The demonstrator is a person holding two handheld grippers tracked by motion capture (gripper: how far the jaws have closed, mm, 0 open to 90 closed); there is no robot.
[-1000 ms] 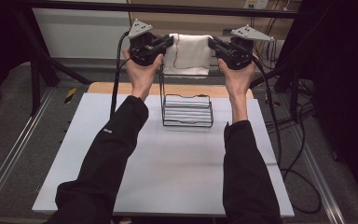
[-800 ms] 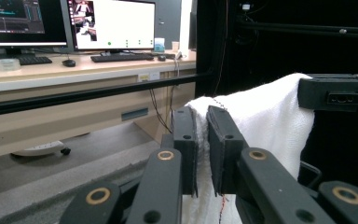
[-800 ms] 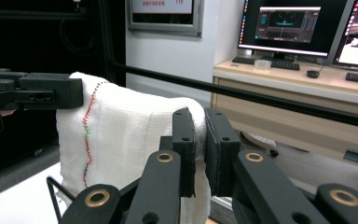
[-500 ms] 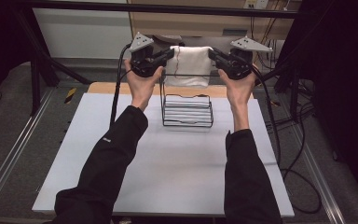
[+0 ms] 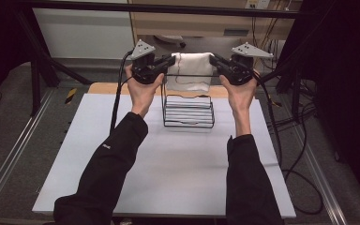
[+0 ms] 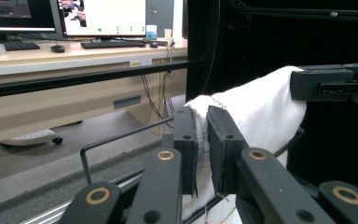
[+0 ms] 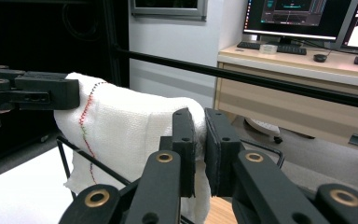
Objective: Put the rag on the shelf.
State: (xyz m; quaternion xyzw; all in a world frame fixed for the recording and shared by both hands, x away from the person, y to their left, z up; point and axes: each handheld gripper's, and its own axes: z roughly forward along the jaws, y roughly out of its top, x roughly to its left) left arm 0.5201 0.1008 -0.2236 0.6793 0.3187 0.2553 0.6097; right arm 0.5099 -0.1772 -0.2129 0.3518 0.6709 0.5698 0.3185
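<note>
High view: white towel (image 5: 189, 70) hangs above wire rack (image 5: 188, 112), folded cloths (image 5: 188, 113) inside

Your table (image 5: 122, 187) with its white top, a black wire rack (image 5: 188, 112) standing near its far edge

Towel (image 5: 190, 70): white woven cloth, rough, matt. Rack (image 5: 188, 112) under towel: thin black metal wire. Counter (image 5: 168, 168): smooth matt white sheet. Jaws: matt black plastic.
</note>
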